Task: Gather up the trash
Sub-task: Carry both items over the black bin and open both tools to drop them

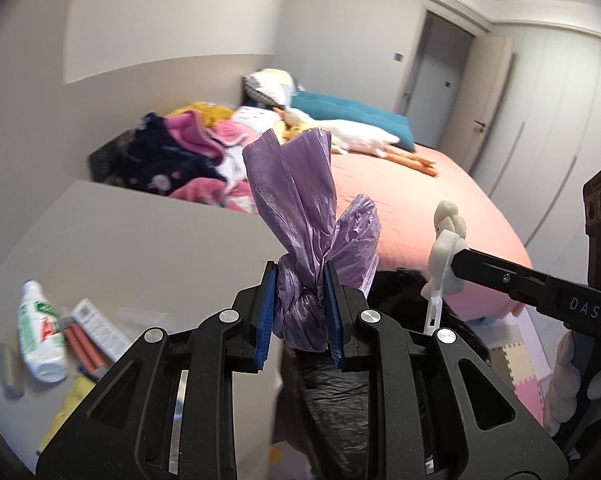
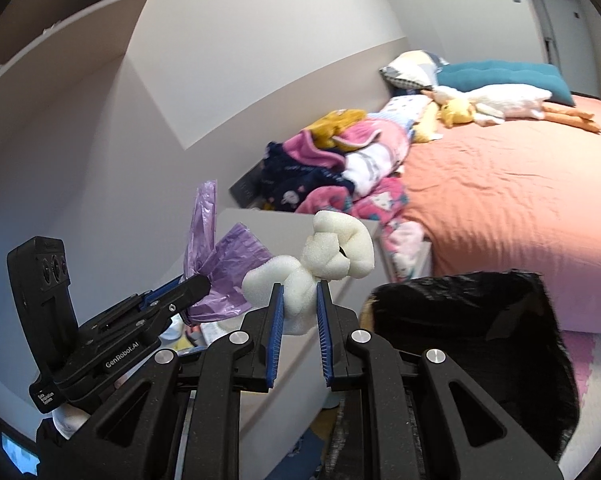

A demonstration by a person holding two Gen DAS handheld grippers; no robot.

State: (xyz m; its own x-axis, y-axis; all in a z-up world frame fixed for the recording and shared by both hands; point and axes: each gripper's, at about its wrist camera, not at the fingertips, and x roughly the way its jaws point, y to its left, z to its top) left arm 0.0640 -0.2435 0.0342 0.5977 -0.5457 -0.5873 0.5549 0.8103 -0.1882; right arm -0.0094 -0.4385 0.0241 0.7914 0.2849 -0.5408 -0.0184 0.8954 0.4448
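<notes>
Purple plastic bag (image 1: pixel 304 240), crumpled and knotted into a bundle, sits clamped between the blue pads (image 1: pixel 265 320) of the left gripper (image 1: pixel 299 316), whose jaws are drawn narrow around its twisted neck; two loose flaps stand up above the jaws, and the rounded lower end bulges out below them. Just right of those jaws, and a little ahead, the right gripper (image 1: pixel 452 268) reaches in from the side with a knotted lump of white foam (image 1: pixel 446 240) pinched at its tip; a thin white plastic strip (image 1: pixel 432 308) hangs beneath the foam.

From the right wrist, the white foam (image 2: pixel 328 264) sits between the right gripper's (image 2: pixel 300 312) blue pads (image 2: pixel 277 320), the jaws closed onto its lower part while the knot swells above them. The left gripper (image 2: pixel 198 286) and its purple bag (image 2: pixel 224 264) lie just left of these jaws. Below and right of them gapes a bin lined with a black bag (image 2: pixel 480 320).

Far beyond both sets of jaws lies a bed with an orange cover (image 2: pixel 500 184), clothes (image 2: pixel 332 176) heaped at its near end. Left of the left jaws, a white bottle (image 1: pixel 40 328) lies on a grey surface (image 1: pixel 140 248).
</notes>
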